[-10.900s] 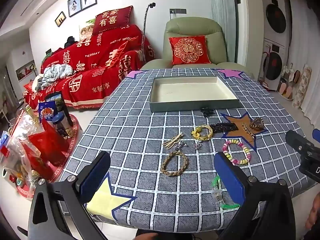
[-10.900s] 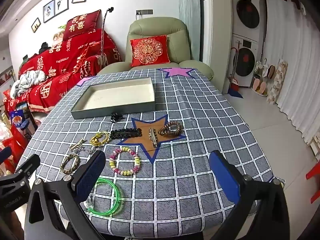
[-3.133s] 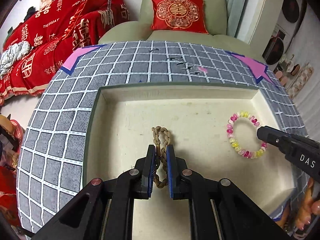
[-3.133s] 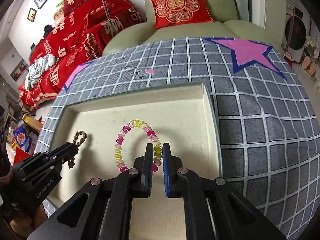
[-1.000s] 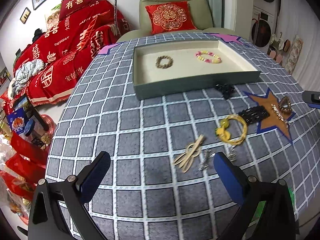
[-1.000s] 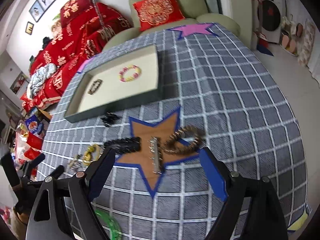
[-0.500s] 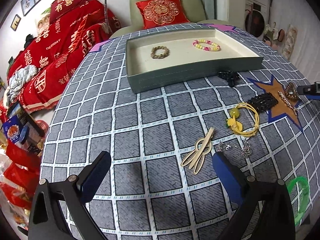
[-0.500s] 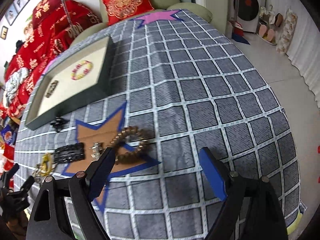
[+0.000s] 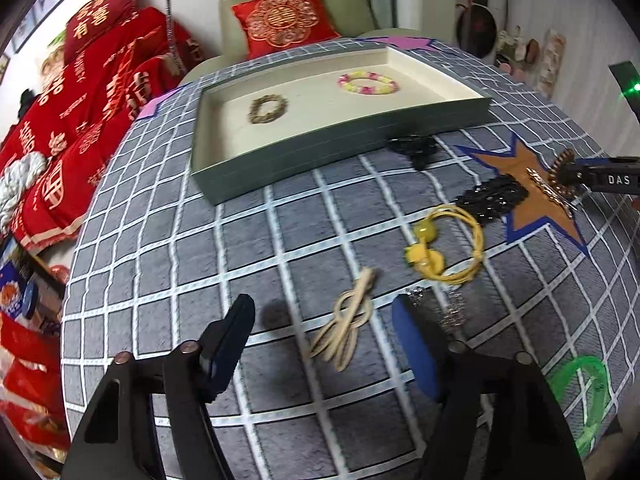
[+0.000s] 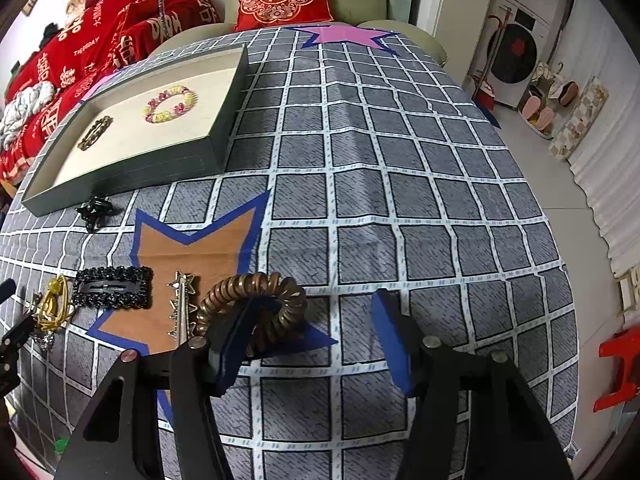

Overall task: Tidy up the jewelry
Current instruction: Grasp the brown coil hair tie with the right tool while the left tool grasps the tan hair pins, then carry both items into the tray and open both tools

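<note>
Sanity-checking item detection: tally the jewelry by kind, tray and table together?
Bracelets: 3 (braided, pink-yellow beaded, green)
Hair ties: 2 (brown coil, yellow)
Hair clips: 4 (black claw, black rhinestone, star, beige)
Silver earrings: 2
Total: 11

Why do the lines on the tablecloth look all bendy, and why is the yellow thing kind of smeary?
In both views the fisheye lens curves the straight tablecloth grid and darkens the picture corners. In the left wrist view the yellow hair tie and beige hair clip look smeared, likely motion blur. The tray farther off looks sharper there.
</note>
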`<state>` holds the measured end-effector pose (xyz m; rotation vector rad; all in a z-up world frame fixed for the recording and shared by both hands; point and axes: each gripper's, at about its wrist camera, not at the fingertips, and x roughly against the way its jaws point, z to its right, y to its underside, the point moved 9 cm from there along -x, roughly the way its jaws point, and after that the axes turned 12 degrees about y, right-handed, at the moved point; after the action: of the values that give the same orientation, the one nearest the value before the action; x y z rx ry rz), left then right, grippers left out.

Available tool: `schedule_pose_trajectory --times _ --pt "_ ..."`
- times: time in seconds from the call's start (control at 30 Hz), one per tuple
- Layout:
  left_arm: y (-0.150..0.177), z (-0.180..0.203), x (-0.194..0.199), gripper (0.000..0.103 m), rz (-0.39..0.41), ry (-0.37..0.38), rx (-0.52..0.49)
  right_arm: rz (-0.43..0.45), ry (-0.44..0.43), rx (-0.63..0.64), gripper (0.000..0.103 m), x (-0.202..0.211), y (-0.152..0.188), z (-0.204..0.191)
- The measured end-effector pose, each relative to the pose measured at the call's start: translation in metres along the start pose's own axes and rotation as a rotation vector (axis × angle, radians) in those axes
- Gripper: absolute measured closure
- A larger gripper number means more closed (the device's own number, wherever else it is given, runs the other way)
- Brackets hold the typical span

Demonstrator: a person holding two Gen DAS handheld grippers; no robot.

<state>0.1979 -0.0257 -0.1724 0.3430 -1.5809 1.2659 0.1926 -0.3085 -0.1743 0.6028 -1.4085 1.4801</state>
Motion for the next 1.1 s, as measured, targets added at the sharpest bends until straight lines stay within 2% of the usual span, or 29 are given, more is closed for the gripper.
schedule_pose_trajectory --times 0.07,0.13,0.2,0.23,0.27,0.3,0.4,0.63,1.1 --pt "-0.002 0.006 -0.001 0.046 -0.009 0.038 0.000 0.000 -0.007 0.010 0.049 0.001 0.000 -0.002" --pt "-0.003 0.012 -0.002 0.059 -0.015 0.066 -0.006 0.002 -0.014 0.020 0.060 0.003 -0.001 -0.006" --pt "-0.004 0.017 -0.003 0.077 -0.017 0.080 -0.015 0.004 -0.021 0.028 0.070 0.004 -0.001 -0.011" --pt "-0.004 0.019 -0.003 0.077 -0.016 0.072 -0.023 0.006 -0.024 0.032 0.078 0.004 -0.001 -0.013" --pt "-0.004 0.020 -0.002 0.077 -0.013 0.067 -0.026 0.008 -0.026 0.035 0.081 0.005 -0.002 -0.015" --pt "-0.003 0.020 -0.002 0.077 -0.011 0.070 -0.019 0.011 -0.024 0.036 0.090 0.005 -0.002 -0.016" --pt "-0.001 0.016 0.001 0.077 -0.003 0.073 0.017 0.014 -0.030 0.027 0.090 0.005 -0.001 -0.016" --pt "-0.002 0.005 0.017 0.077 0.043 0.067 0.086 0.017 -0.115 -0.026 0.090 0.021 0.002 -0.010" --pt "-0.035 -0.002 0.050 0.077 0.145 0.081 0.157 0.072 -0.241 -0.079 0.090 0.065 -0.015 -0.010"
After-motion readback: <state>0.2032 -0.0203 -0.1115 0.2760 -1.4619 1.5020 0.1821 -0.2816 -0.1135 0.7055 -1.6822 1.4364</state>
